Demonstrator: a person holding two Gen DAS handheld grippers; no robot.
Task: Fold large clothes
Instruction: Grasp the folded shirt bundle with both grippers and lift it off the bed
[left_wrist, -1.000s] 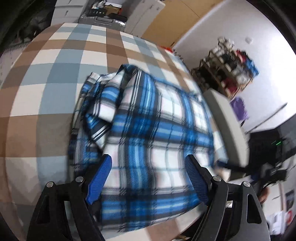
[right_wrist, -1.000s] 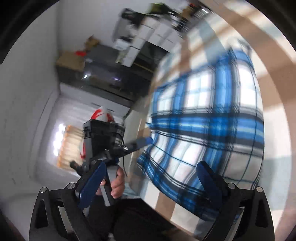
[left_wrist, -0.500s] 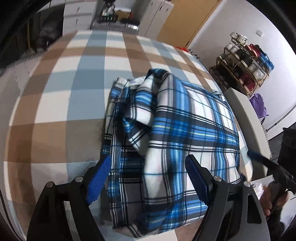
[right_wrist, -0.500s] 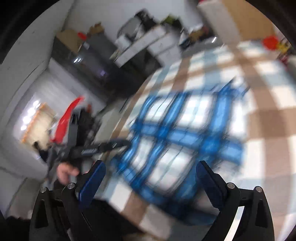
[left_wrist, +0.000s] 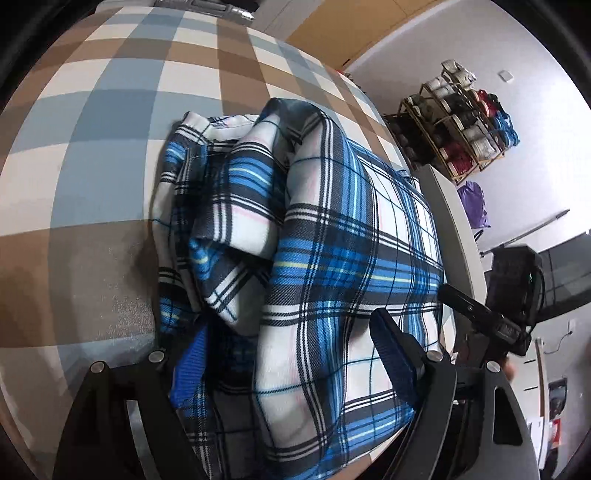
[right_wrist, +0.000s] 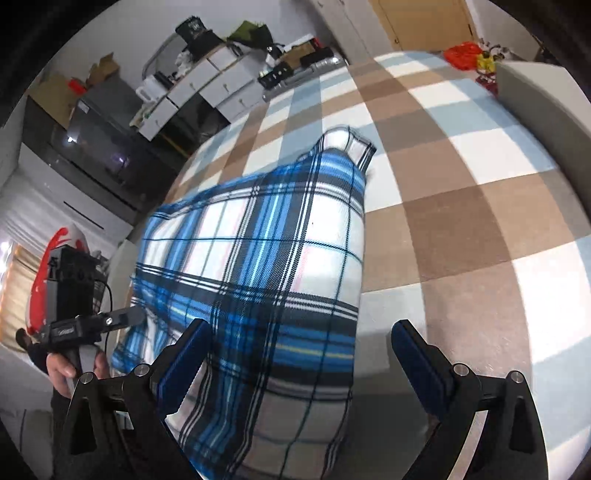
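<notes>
Shirt lies between left fingers, spread.

Your blue, white and black plaid shirt lies folded and bunched on the checked bedspread, near its near edge.

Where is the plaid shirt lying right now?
The plaid shirt lies bunched on the checkered bedcover, near its edge, with both open grippers straddling its near end in their wrist views.

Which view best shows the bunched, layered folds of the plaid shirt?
Left wrist view: the plaid shirt shows its bunched layers and the tucked collar end. The right wrist view shows only its smooth top panel, with the layers hidden.
</notes>
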